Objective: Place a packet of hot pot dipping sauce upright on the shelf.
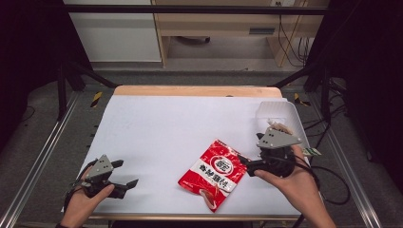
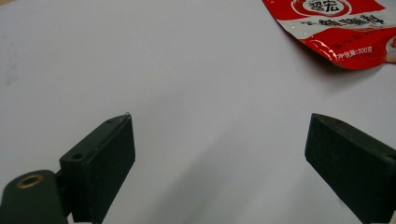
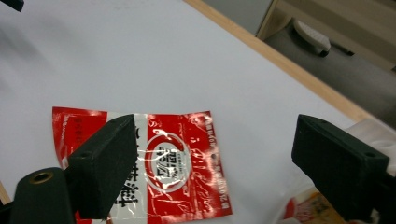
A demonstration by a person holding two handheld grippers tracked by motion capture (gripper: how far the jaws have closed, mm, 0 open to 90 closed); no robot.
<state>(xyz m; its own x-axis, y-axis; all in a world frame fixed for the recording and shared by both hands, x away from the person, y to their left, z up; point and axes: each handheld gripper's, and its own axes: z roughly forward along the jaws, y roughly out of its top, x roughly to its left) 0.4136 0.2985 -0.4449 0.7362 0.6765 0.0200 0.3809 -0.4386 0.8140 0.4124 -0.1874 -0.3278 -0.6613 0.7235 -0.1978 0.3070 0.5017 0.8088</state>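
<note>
One white table sheet (image 1: 166, 128) bears red packet (image 1: 214, 173); wooden far edge (image 1: 195, 90).

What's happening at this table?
A person sits at a white-covered table with a two-fingered gripper in each hand. The right gripper hangs open beside a flat red and white foil snack packet lying on the table, not holding it. The left gripper rests open near the table's front edge. A clear plastic container sits at the far right.

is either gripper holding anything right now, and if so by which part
Nothing is held. The right gripper has its jaws wide apart above the red packet, which lies flat on the table. The left gripper is open over bare surface.
</note>
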